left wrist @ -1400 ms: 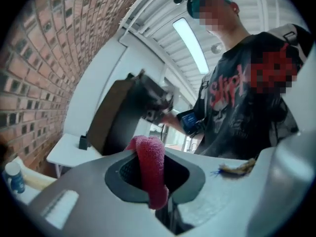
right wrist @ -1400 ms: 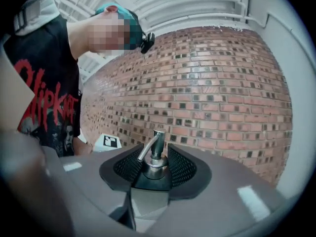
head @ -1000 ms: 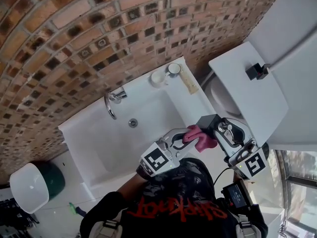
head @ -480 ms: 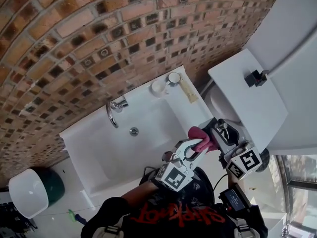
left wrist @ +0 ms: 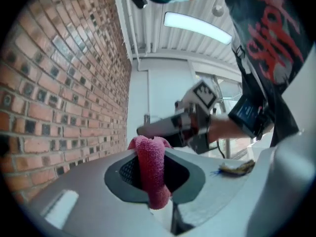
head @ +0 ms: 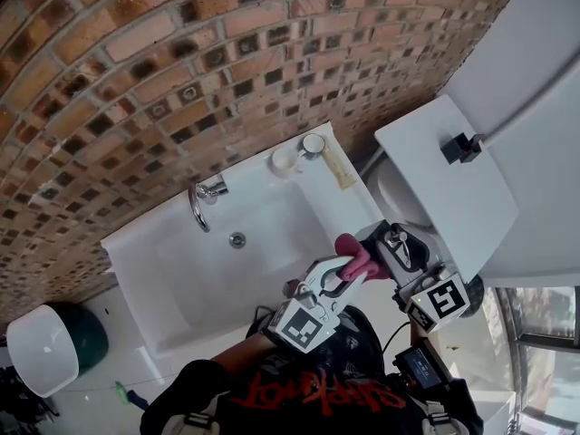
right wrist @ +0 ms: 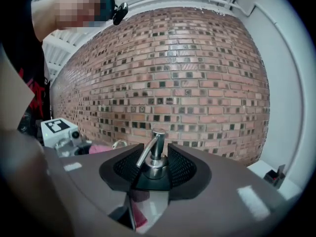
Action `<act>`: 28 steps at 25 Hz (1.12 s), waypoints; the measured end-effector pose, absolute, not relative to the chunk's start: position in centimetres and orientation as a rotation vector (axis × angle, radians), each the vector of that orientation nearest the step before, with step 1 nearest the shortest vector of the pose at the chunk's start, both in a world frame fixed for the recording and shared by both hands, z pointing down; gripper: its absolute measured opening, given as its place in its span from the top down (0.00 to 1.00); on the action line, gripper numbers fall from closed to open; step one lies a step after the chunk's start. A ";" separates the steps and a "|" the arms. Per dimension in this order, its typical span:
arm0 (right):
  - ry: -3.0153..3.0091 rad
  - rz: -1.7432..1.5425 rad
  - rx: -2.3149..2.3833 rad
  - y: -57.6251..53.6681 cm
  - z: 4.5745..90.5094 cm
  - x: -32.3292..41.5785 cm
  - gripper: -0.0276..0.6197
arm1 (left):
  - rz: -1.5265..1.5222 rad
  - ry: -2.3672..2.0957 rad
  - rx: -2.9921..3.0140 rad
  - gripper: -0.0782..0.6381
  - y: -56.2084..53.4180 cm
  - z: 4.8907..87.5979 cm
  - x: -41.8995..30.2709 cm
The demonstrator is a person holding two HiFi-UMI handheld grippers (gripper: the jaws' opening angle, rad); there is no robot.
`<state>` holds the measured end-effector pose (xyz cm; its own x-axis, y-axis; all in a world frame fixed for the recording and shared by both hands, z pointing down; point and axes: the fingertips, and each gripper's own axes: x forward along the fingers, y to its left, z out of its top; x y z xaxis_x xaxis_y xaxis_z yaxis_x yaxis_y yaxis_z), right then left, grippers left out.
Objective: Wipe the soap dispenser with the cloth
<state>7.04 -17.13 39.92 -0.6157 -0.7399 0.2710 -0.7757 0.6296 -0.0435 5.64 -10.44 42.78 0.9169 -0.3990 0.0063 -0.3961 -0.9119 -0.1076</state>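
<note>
Beside one sink: left gripper clamped on one pink cloth, right gripper clasping one soap dispenser.

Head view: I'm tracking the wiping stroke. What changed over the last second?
The left gripper rolled, its marker cube swinging down toward the person, and the pink cloth turned with it against the soap dispenser. Nothing was grasped or released: the left gripper stays shut on the cloth, the right gripper on the dispenser. The sink is unchanged.
</note>
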 end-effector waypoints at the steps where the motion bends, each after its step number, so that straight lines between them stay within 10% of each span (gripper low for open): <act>1: -2.644 0.249 1.222 -17.0 40.2 6.8 0.73 | 0.013 0.606 -2.944 0.83 -10.2 40.8 5.5; 10: -2.728 0.059 1.153 -15.6 35.3 7.2 0.73 | -0.287 0.743 -3.078 0.83 -12.3 49.3 3.8; 18: -2.721 0.035 0.899 -13.3 39.9 4.1 0.72 | 0.086 0.952 -3.105 0.83 -15.0 39.8 -0.4; 28: -2.845 -0.099 0.717 -10.0 35.8 4.1 0.73 | 0.059 0.549 -3.310 0.83 -13.5 46.9 2.0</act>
<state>4.14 -9.96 35.78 -0.8606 -0.4756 0.1821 -0.4617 0.8796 0.1150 2.00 -13.54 46.91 0.9465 -0.3228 0.0004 -0.3152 -0.9242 0.2158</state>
